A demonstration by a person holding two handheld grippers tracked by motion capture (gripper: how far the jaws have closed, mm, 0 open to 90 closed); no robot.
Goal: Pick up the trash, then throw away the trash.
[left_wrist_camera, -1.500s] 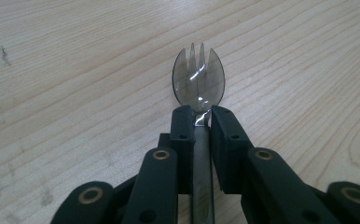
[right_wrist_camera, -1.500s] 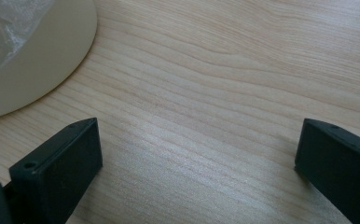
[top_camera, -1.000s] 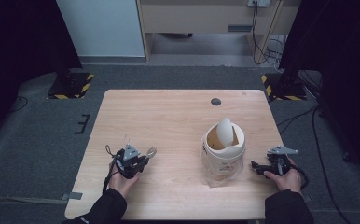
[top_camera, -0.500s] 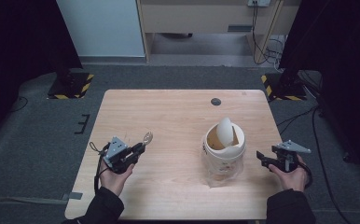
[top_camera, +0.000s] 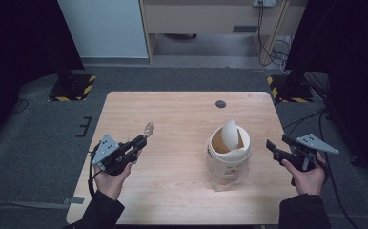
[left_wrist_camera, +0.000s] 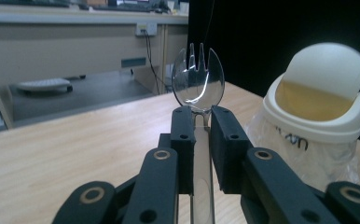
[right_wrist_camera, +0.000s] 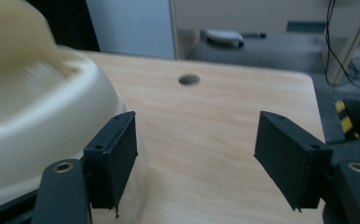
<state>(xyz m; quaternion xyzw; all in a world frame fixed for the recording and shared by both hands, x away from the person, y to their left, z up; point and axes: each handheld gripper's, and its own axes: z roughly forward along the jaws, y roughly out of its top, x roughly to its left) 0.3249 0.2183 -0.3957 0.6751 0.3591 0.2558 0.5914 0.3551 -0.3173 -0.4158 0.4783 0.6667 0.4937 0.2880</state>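
Clamping clear plastic spork (left_wrist_camera: 197, 86) by its handle, left tool (top_camera: 135, 143) at desk's (top_camera: 172, 114) 9 o'clock | right tool (top_camera: 276, 147) jaws wide apart, empty, at 3 o'clock beside cream swing-lid bin (top_camera: 228, 151)
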